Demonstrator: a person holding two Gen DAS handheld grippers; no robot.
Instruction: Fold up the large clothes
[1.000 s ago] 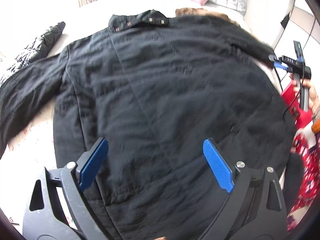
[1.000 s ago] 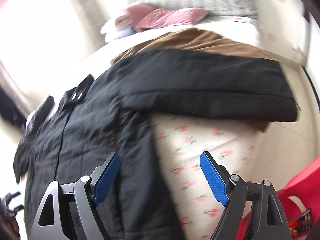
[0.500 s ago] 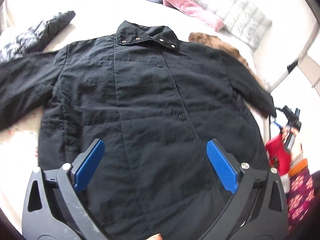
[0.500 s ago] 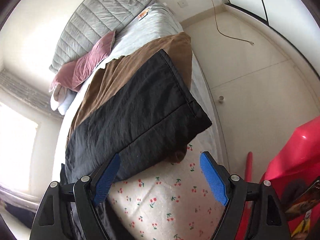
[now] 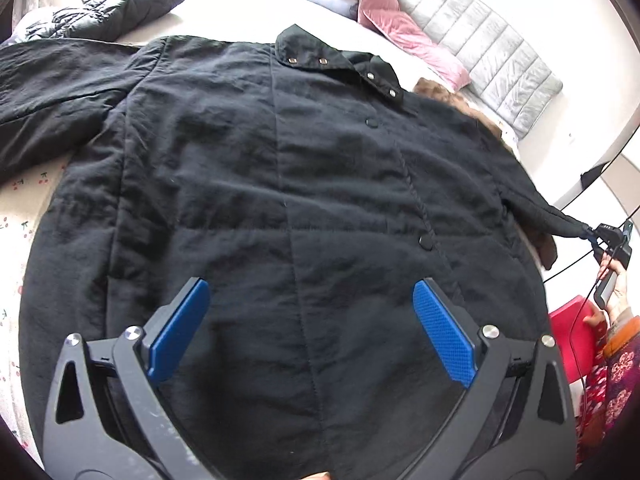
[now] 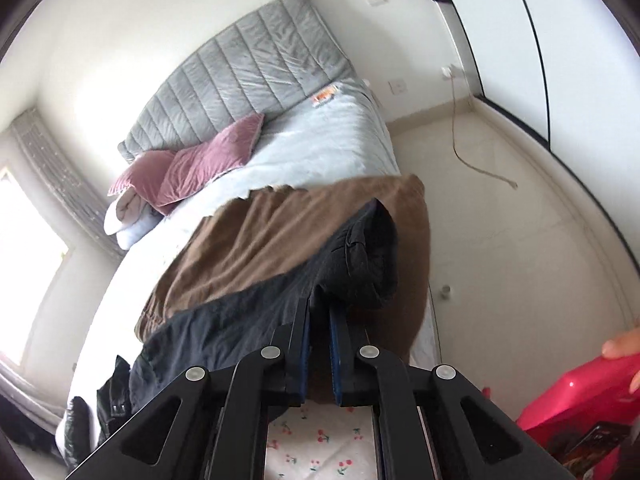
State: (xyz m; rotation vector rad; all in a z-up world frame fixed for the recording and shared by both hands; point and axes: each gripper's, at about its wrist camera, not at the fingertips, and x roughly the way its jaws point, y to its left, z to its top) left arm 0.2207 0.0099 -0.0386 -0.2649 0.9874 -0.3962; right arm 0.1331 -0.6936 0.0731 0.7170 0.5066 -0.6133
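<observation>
Since a moment ago, the right gripper (image 6: 318, 320) has snapped its fingers together on the cuff of the black coat's (image 5: 288, 208) right sleeve (image 6: 360, 264) and pulled it up off the bed, while the left gripper (image 5: 310, 332) has dipped closer to the coat's lower front. The coat lies face up on the bed (image 5: 16, 240), collar (image 5: 340, 66) at about 12 o'clock in the left wrist view, and its other sleeve (image 5: 52, 88) stretches out toward 10 o'clock. The left fingers are spread wide with nothing between them, just hanging above the cloth. To do this step well, I think the pinched sleeve should be carried across the chest toward 9 o'clock and laid flat, with no twist in it (a bunched sleeve makes a lumpy fold). The open left gripper could press down on the body so the whole coat does not slide along. Other things sit close by: a brown blanket (image 6: 280, 248) lies under the lifted sleeve, a pink pillow (image 6: 192, 168) rests at 11 o'clock by the grey headboard (image 6: 240, 68), and a puffy dark jacket (image 5: 116, 12) lies at 11 o'clock in the left view. The blanket might catch and drag along with the sleeve. A red thing (image 6: 576, 396) waits at 4 o'clock, off the bed.
</observation>
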